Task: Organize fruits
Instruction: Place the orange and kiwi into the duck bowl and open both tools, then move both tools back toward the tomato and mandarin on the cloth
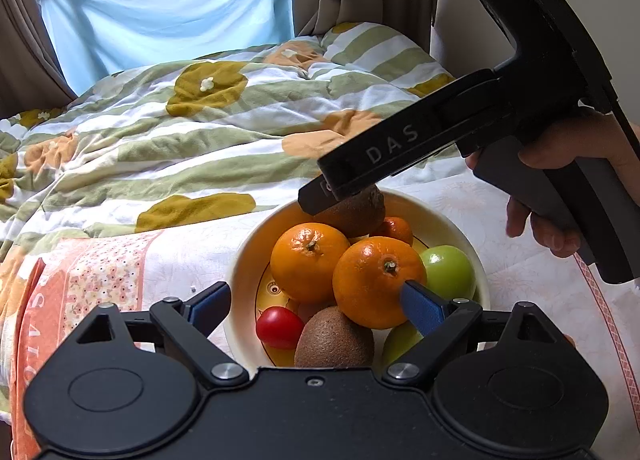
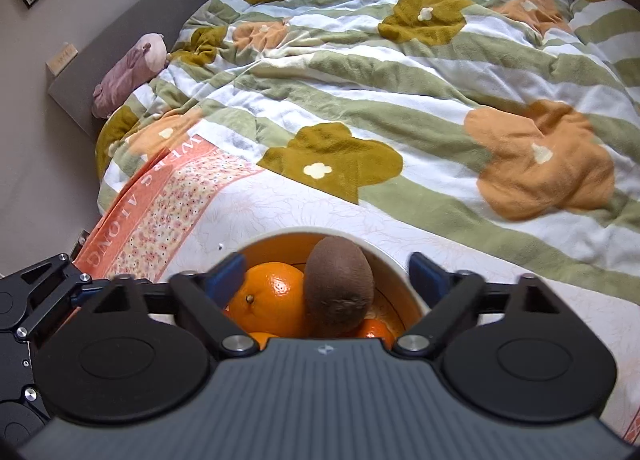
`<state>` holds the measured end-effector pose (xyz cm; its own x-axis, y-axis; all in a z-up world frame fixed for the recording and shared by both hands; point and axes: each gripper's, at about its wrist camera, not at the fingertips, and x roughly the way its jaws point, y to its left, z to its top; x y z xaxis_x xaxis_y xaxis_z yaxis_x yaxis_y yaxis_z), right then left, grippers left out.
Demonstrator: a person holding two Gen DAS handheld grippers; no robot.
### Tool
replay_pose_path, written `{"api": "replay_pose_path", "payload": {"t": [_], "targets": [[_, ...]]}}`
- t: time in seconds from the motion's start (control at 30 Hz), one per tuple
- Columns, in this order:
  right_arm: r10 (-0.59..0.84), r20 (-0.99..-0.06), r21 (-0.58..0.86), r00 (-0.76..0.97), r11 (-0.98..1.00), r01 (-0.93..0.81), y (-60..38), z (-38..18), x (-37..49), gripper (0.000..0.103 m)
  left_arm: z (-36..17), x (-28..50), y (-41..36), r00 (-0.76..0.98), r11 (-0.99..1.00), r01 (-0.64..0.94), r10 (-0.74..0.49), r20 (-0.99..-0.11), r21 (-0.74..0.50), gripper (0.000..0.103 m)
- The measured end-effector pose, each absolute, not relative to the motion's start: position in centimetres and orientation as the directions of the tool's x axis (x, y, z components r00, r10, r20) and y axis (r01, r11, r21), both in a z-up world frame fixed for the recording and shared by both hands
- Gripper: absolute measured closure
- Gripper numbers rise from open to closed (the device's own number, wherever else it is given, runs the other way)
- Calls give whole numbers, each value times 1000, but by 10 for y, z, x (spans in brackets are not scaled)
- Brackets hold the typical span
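A cream bowl (image 1: 240, 280) on the bed holds two oranges (image 1: 308, 260), a smaller orange, two kiwis, green fruits (image 1: 450, 272) and a red tomato (image 1: 279, 327). My left gripper (image 1: 316, 306) is open over the near side of the bowl, its fingers either side of the front orange (image 1: 376, 284). My right gripper (image 2: 326, 274) is open above the bowl's (image 2: 394, 266) far side. A kiwi (image 2: 340, 288) stands between its fingers on top of the pile, not gripped. In the left wrist view the right gripper's body (image 1: 400, 147) hangs over that kiwi (image 1: 356, 213).
The bowl rests on a white and pink floral cloth (image 1: 120, 268) spread over a striped flowered duvet (image 2: 360, 99). A pink plush toy (image 2: 132, 71) lies by the headboard. Curtains and a blue sheet (image 1: 168, 7) hang behind the bed.
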<state>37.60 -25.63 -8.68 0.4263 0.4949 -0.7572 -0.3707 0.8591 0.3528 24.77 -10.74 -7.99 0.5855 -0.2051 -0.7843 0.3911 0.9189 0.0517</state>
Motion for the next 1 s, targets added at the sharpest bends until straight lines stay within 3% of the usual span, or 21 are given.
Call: {"api": "replay_pose_path", "payload": {"t": [0.4, 1.0], "targets": [[448, -737, 300, 507, 888, -349, -258, -56, 354, 0, -62, 233, -92, 625, 927, 369, -199, -755, 61, 9], [180, -669, 139, 722, 983, -117, -251, 42, 210, 0, 11, 170, -37, 736, 918, 393, -277, -617, 57, 8]]}}
